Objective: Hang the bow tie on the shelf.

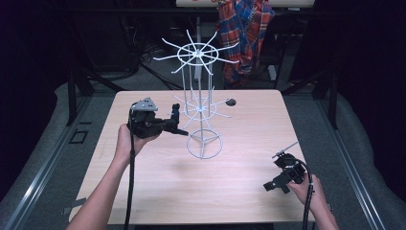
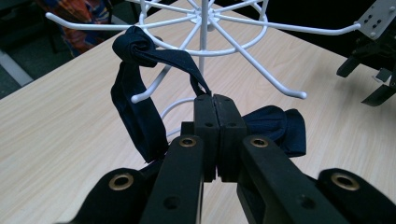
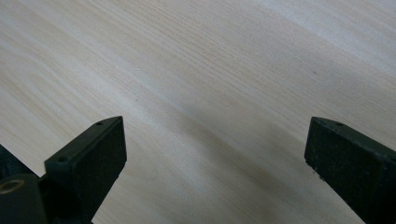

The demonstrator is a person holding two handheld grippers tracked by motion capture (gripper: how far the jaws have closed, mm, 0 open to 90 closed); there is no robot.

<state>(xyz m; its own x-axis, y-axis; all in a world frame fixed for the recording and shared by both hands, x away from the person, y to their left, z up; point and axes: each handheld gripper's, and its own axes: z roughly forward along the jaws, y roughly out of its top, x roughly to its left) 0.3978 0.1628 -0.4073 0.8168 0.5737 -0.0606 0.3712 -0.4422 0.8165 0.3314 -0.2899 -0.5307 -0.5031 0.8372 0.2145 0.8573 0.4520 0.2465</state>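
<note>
While left hand-held gripper (image 2: 215, 105) pinches navy strap (image 2: 140, 116) (looped on rack arm (image 2: 154, 88)), right hand-held gripper (image 3: 215, 154) spread.

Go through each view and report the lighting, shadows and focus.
High view: the wooden table is lit, the surroundings nearly black, and the white wire rack is slightly soft. Left gripper view: the dark blue cloth is sharp, the nearest fingers softer. Right gripper view: a soft shadow band crosses the wood grain between the blurred fingers.
</note>
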